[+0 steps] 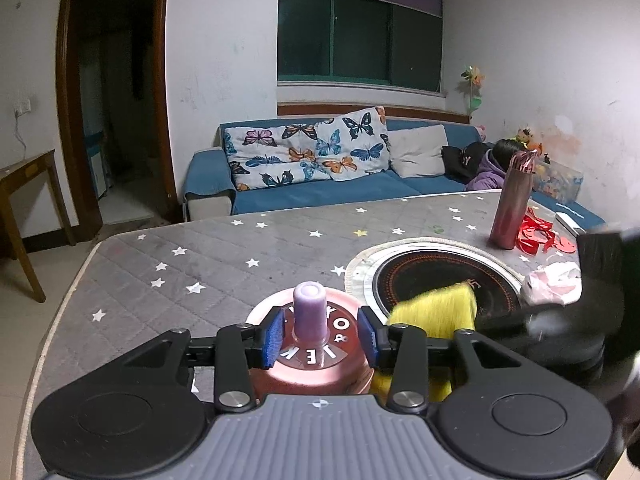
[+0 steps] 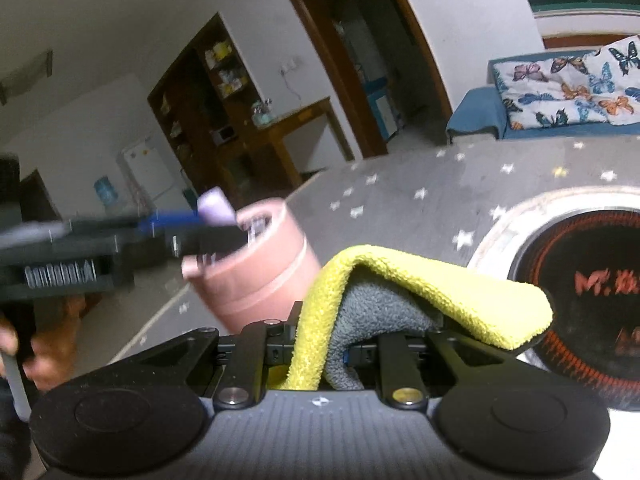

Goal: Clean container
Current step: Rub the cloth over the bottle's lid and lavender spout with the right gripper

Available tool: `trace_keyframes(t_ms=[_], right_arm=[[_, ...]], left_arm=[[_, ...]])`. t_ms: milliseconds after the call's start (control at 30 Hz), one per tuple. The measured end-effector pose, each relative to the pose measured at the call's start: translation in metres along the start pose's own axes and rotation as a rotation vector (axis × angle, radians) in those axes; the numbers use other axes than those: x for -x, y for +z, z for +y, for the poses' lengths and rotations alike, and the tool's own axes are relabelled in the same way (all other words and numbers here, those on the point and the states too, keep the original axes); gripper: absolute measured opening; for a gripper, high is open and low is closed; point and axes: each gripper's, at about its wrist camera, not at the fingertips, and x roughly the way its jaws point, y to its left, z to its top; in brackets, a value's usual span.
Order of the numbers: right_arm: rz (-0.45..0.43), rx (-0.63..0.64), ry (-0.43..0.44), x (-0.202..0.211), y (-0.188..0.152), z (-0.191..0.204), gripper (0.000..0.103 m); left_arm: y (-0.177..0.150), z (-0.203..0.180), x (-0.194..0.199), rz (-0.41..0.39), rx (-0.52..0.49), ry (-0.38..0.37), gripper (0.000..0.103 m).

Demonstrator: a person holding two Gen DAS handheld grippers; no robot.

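A pink round container (image 1: 316,356) with a purple knob (image 1: 310,306) on its lid stands on the grey star-patterned table. My left gripper (image 1: 320,340) sits over its lid with the blue pads on either side of the knob, apart from it, open. In the right wrist view the container (image 2: 260,272) is at the left, with the left gripper (image 2: 132,240) blurred over it. My right gripper (image 2: 328,352) is shut on a yellow and grey cloth (image 2: 420,292), right beside the container. The cloth (image 1: 436,312) also shows in the left wrist view.
A round black induction hob (image 1: 444,276) is set in the table (image 1: 240,256) to the right. A pink bottle (image 1: 514,200), red paper scraps (image 1: 540,236) and a plastic bag (image 1: 554,284) lie at the far right. A blue sofa (image 1: 360,184) stands behind.
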Motion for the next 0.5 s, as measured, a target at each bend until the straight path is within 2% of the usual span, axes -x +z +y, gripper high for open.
trace_keyframes(t_ms=[167, 233, 267, 300, 333, 500], right_arm=[[-0.090, 0.014, -0.001, 0.007, 0.037, 0.006, 0.015], [-0.120, 0.013, 0.023, 0.008, 0.052, 0.011, 0.015], [-0.132, 0.012, 0.037, 0.008, 0.059, 0.013, 0.015], [-0.139, 0.013, 0.049, 0.006, 0.065, 0.016, 0.015], [-0.143, 0.016, 0.060, 0.003, 0.070, 0.018, 0.016], [-0.115, 0.050, 0.075, -0.025, 0.077, 0.028, 0.016]], left_arm=[[-0.009, 0.006, 0.009, -0.032, -0.015, -0.011, 0.053], [-0.013, 0.009, 0.013, -0.047, -0.018, -0.024, 0.055], [-0.015, 0.010, 0.015, -0.053, -0.022, -0.029, 0.059], [-0.016, 0.009, 0.016, -0.054, -0.029, -0.029, 0.065], [-0.017, 0.009, 0.016, -0.054, -0.037, -0.028, 0.066], [-0.025, 0.011, 0.018, -0.080, -0.049, -0.037, 0.068]])
